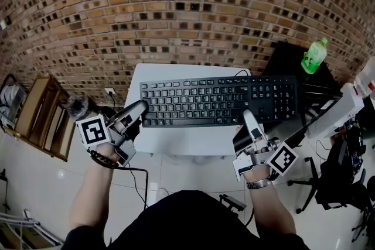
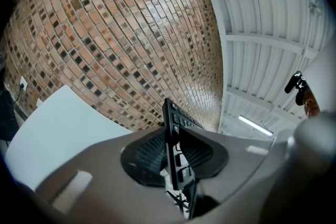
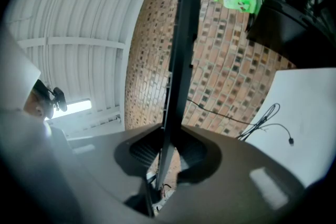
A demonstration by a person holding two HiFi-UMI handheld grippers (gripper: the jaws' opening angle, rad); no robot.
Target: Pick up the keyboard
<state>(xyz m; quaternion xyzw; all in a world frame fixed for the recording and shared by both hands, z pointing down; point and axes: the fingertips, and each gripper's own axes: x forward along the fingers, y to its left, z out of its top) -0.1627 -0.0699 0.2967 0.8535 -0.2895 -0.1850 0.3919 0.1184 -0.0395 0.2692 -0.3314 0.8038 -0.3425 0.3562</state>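
Above the white table (image 1: pixel 193 140), I have the keyboard (image 1: pixel 217 101) pinched along its near edge by left gripper (image 1: pixel 140 107) and right gripper (image 1: pixel 249 118), so the lift looks essentially done.

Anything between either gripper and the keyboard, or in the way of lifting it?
Nothing visible. The left gripper and the right gripper are each closed directly on the keyboard, at its near edge, and the space above it is open. Its cable trails off the far edge.
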